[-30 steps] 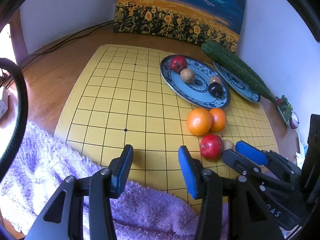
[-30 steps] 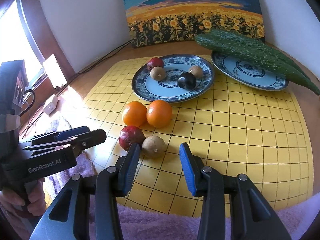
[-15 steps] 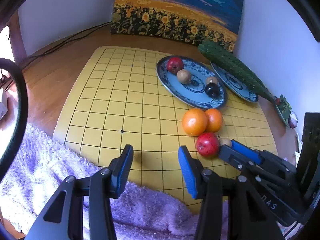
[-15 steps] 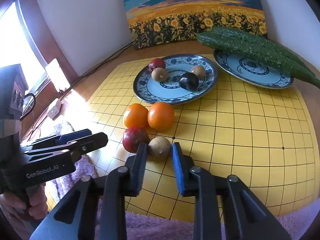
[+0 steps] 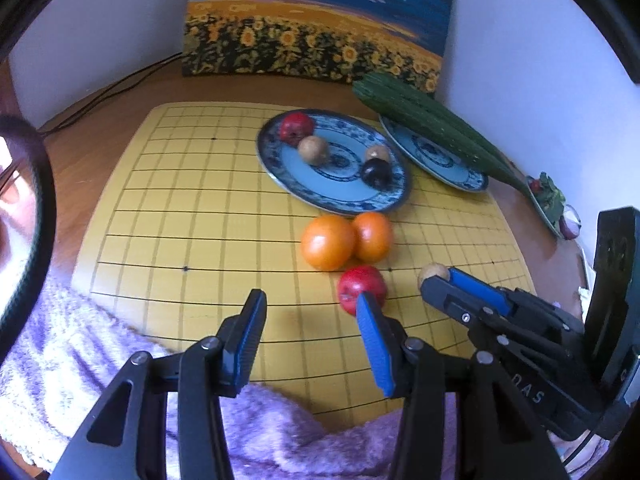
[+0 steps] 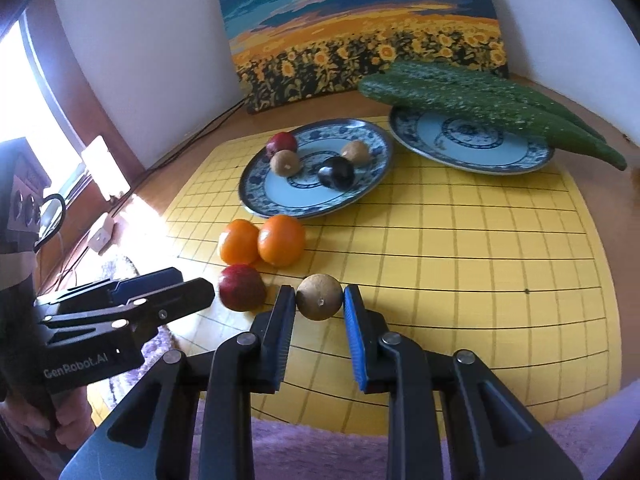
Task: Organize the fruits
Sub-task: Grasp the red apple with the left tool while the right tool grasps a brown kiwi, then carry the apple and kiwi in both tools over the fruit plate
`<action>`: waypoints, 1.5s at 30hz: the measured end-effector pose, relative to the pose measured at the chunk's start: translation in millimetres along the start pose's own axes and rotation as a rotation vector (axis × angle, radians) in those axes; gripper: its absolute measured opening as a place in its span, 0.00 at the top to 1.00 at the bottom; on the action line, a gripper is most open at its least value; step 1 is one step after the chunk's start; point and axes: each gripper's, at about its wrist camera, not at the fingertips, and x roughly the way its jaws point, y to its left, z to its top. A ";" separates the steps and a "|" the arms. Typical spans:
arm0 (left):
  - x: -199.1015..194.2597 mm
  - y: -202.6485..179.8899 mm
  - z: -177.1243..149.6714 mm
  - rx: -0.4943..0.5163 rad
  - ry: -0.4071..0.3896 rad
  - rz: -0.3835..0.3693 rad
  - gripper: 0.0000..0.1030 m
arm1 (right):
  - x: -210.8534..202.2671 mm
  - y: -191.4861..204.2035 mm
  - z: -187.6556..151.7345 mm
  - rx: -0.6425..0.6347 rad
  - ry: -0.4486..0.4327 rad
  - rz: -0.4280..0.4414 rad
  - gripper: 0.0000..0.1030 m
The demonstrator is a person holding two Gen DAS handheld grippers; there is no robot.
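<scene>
Nearest, a purple fleece blanket [image 6: 320, 456] draped over the near edge of a yellow gridded Go-board mat [image 6: 460, 264] on the wooden worktop [image 5: 100, 128].

Right gripper [image 6: 319, 300]: jaws just drawn in, now clamped on a small round brown fruit [image 6: 319, 297], blue pads pressed to both its sides, low over the near part of the mat. Just left of it, resting on the mat, a red apple-like fruit [image 6: 241, 287].

Left gripper [image 5: 310, 310]: jaws partly apart, nothing between them, right fingertip overlapping that red fruit in the left wrist view; contact impossible to tell. Gripped at the handle by a hand [image 6: 44, 420] in the lower left of the right wrist view.

Beyond, two oranges [image 6: 264, 241] touching side by side on the mat.

Farther back, a blue-and-white plate [image 6: 280, 204] carrying another red fruit [image 6: 282, 143], two more brown fruits [image 6: 285, 162] and a dark plum-like fruit [image 6: 337, 173].

To its right, a second blue-and-white plate [image 6: 472, 156] with long green cucumbers [image 6: 480, 100] across it, tips overhanging the rim.

At the back, a sunflower-field painting [image 6: 360, 28] leaning on the white wall, black cables [image 5: 112, 88] trailing along the worktop to its left.
</scene>
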 end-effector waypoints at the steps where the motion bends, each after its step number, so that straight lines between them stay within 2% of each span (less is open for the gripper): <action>1: 0.8 -2.4 -0.1 0.003 -0.001 -0.008 0.50 | -1.1 -2.2 -0.3 0.002 -0.003 -0.005 0.75; 23: 26.3 -47.5 -7.9 0.070 0.017 -0.033 0.51 | -10.7 -33.1 -6.3 0.060 -0.028 -0.009 0.75; 27: 31.1 -50.7 -7.1 0.078 0.017 -0.032 0.54 | -12.3 -37.6 -6.5 0.069 -0.031 -0.010 0.75; 33: 34.5 -57.8 -6.2 0.092 0.021 -0.056 0.69 | -14.5 -41.1 -5.5 0.078 -0.035 -0.010 0.75; 45: 19.5 -50.0 -6.4 0.098 -0.005 -0.062 0.69 | -16.6 -37.8 -4.7 0.076 -0.037 -0.017 0.75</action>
